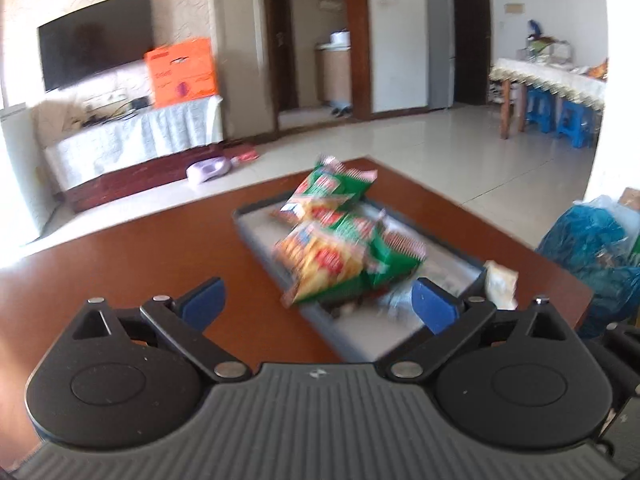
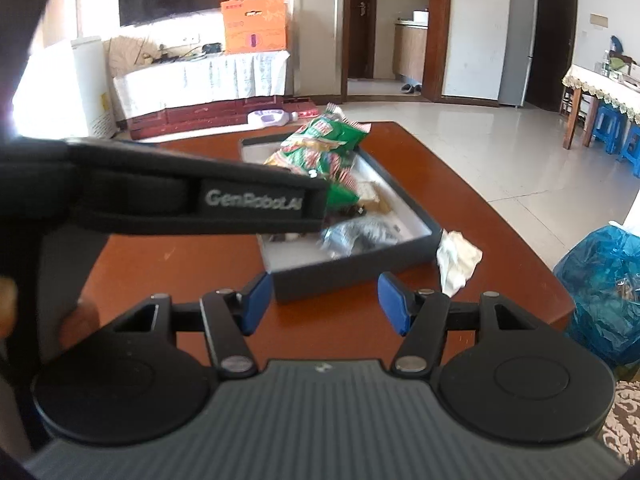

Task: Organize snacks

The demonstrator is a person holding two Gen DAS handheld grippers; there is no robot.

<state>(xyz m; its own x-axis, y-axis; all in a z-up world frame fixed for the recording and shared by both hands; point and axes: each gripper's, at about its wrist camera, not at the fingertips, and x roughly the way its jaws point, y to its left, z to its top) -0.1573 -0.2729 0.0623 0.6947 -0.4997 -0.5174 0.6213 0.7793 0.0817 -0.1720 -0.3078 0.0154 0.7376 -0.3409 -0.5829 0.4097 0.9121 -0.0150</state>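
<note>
Snack packets (image 1: 336,240) blur in left view; right shows strap (image 2: 252,200).

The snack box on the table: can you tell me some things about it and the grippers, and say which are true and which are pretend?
1. The green and yellow snack bags lie piled in the dark box. True.
2. The left hand-held gripper is squeezing a bag. False: it is open and holds nothing.
3. The right hand-held gripper is open. True.
4. The crumpled white wrapper is inside the box. False: it lies on the wooden table beside the box.
</note>
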